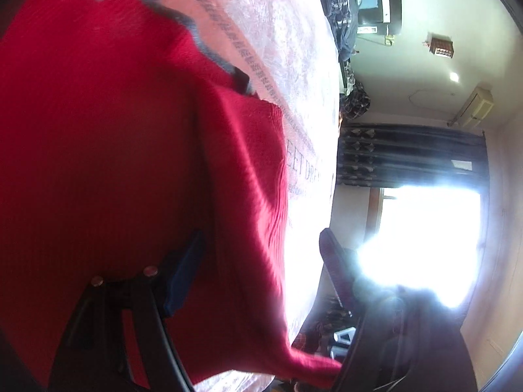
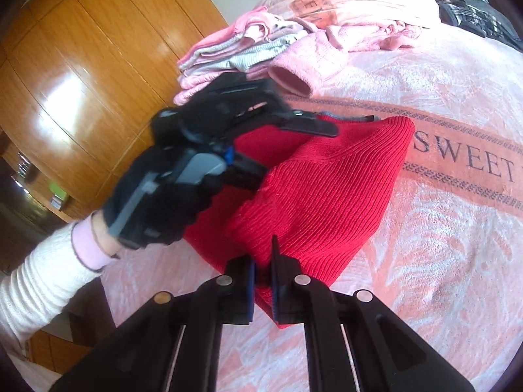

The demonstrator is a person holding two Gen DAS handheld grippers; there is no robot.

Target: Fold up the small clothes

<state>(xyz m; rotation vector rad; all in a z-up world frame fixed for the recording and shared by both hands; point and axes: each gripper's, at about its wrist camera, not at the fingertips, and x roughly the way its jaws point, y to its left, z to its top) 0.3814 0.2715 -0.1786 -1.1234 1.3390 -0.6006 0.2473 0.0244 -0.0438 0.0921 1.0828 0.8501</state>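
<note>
**Red sweater held over the bed, part folded**

The red sweater (image 2: 322, 192) lies on the pink blanket (image 2: 457, 261) that covers the bed, just below the printed band reading "SWEET". It is ribbed knit with a grey trim (image 1: 193, 37) along 1 edge. The upper layer is lifted and doubled over the lower layer, so the sweater forms a raised hump rather than lying flat.

Right gripper (image 2: 263, 289): the 2 fingers are drawn close together, with a fold of the sweater's near edge pinched between the blue pads (image 2: 251, 289).

Left gripper (image 2: 294, 130): seen from the right wrist view, it reaches over the far side of the sweater, carried by a hand in a black glove (image 2: 157, 209) with a white ribbed sleeve (image 2: 39, 281). In its own view the 2 fingers stand far apart, 1 finger (image 1: 183, 271) lying against the sweater's body and the other at the sweater's lower corner. Whether the cloth is actually gripped cannot be told.

Beyond the sweater, near the blanket's far edge, sits a stack of folded clothes (image 2: 235, 55) in pink and grey, with a loose pink garment (image 2: 313, 62) beside it. A wooden wardrobe (image 2: 91, 65) stands behind the stack.
</note>
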